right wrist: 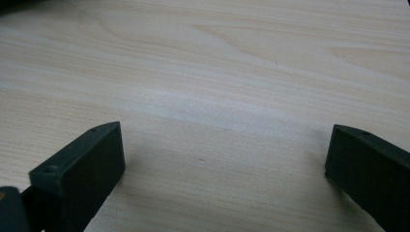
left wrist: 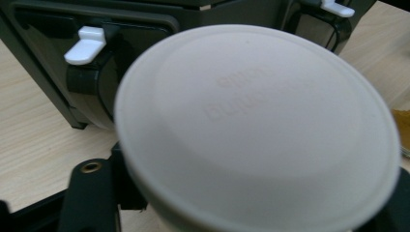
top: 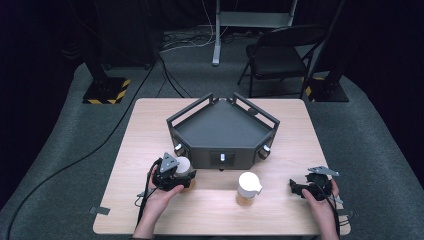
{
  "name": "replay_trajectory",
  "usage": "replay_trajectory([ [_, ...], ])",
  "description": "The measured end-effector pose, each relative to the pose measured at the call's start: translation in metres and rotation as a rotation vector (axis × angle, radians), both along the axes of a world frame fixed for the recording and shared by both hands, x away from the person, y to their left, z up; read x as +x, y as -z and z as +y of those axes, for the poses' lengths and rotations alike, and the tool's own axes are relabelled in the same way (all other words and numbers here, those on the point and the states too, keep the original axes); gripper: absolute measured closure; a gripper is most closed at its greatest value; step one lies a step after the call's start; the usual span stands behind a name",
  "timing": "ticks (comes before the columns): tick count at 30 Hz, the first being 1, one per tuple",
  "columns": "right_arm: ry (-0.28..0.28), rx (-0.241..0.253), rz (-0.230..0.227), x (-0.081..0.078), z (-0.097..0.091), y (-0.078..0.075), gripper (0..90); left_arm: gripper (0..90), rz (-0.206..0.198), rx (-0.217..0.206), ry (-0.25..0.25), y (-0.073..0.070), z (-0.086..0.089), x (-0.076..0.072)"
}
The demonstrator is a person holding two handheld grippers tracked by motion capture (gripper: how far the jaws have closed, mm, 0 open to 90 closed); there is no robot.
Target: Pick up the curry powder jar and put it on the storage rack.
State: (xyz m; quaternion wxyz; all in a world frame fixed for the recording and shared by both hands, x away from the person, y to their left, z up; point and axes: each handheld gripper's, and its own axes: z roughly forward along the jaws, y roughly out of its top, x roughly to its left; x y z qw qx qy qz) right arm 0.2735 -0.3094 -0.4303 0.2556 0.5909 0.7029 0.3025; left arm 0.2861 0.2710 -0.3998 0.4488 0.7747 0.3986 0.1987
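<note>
A jar with a round off-white lid stands on the wooden table, just in front of the dark grey tray stand. My left gripper is shut on this jar, its black jaws reaching under the lid on either side. A second jar, white-lidded with amber contents, stands alone at the table's front middle. My right gripper rests low at the front right, aimed left. Its jaws stand wide open over bare wood with nothing between them.
The stand carries small round holders with white tabs at its front corners. Behind the table are a folding chair, a pole base with yellow-black stripes and floor cables.
</note>
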Motion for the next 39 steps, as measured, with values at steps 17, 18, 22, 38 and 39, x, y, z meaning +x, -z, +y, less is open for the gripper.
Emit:
replay_trajectory([
  [17, -0.003, 0.0, 0.0, 0.0, 0.0, 0.0, 0.0, 33.8, -0.011, 0.024, 0.021, -0.009, -0.004, -0.003],
  [18, -0.003, 0.0, 0.0, 0.0, 0.0, 0.0, 0.0, 33.8, -0.015, 0.023, 0.024, -0.011, -0.004, -0.004],
  [22, -0.003, 0.0, 0.0, 0.0, 0.0, 0.0, 0.0, 33.8, -0.025, 0.015, 0.033, -0.02, -0.003, -0.006],
  [38, -0.004, 0.0, 0.0, 0.0, 0.0, 0.0, 0.0, 33.8, -0.061, 0.008, 0.04, -0.054, -0.002, -0.01],
  [39, -0.003, 0.0, 0.0, 0.0, 0.0, 0.0, 0.0, 33.8, -0.064, 0.01, 0.039, -0.056, -0.002, -0.009],
])
